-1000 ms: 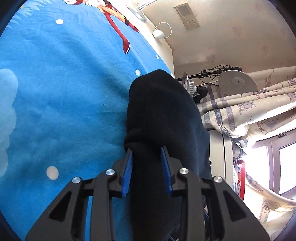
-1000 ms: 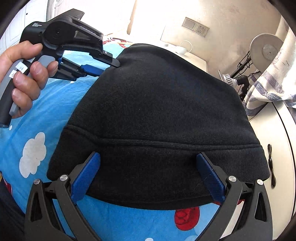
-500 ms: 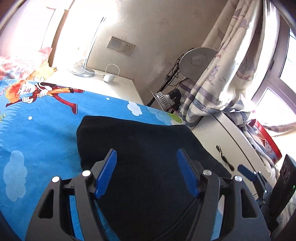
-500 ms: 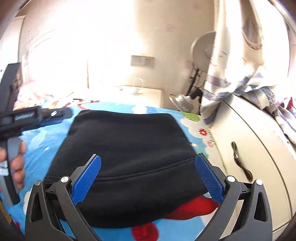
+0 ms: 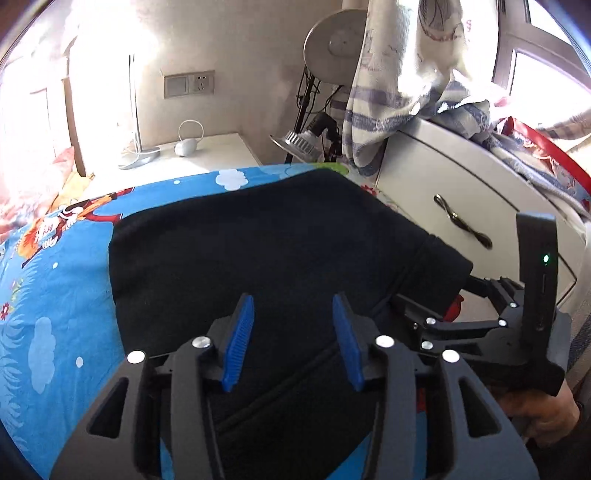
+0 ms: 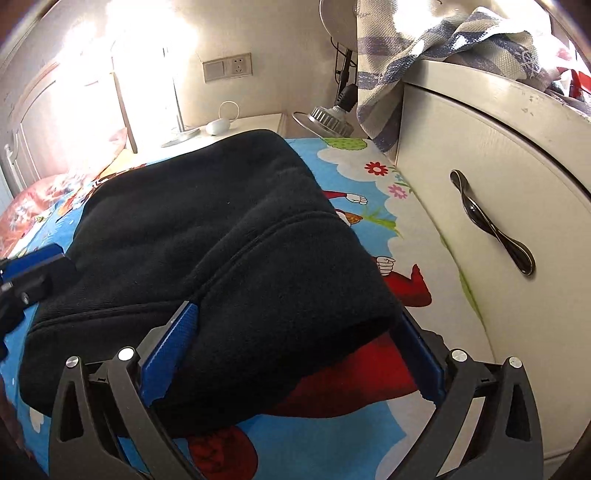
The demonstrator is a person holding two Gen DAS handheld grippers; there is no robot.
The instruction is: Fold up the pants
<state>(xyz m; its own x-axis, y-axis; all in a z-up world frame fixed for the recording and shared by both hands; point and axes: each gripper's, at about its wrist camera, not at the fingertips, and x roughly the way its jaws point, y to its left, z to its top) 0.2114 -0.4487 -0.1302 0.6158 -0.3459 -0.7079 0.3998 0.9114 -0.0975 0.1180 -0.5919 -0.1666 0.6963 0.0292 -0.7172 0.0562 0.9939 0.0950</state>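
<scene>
The black pants (image 5: 258,240) lie folded in a thick pad on the blue cartoon bedsheet (image 5: 55,314). My left gripper (image 5: 293,332) hovers over their near edge. Its jaws are opening, and the fabric lies below the blue pads, not pinched. In the right wrist view the pants (image 6: 203,221) bulge between the wide-spread fingers of my right gripper (image 6: 295,339). That gripper is open and rests over the near right corner without squeezing it. From the left wrist view my right gripper (image 5: 443,295) is at that same corner, with a hand (image 5: 546,413) on its handle.
A white cabinet (image 6: 491,147) with a dark handle (image 6: 491,236) stands close along the bed's right side, with striped cloth (image 5: 406,74) draped over it. At the back are a nightstand (image 5: 207,147) and a round lamp on a stand (image 5: 332,33).
A second ago my left gripper was shut on a hanging bunch of the pants. It has let go and rolled upright, and the pants now lie flat. The right gripper shifted to the right corner.
</scene>
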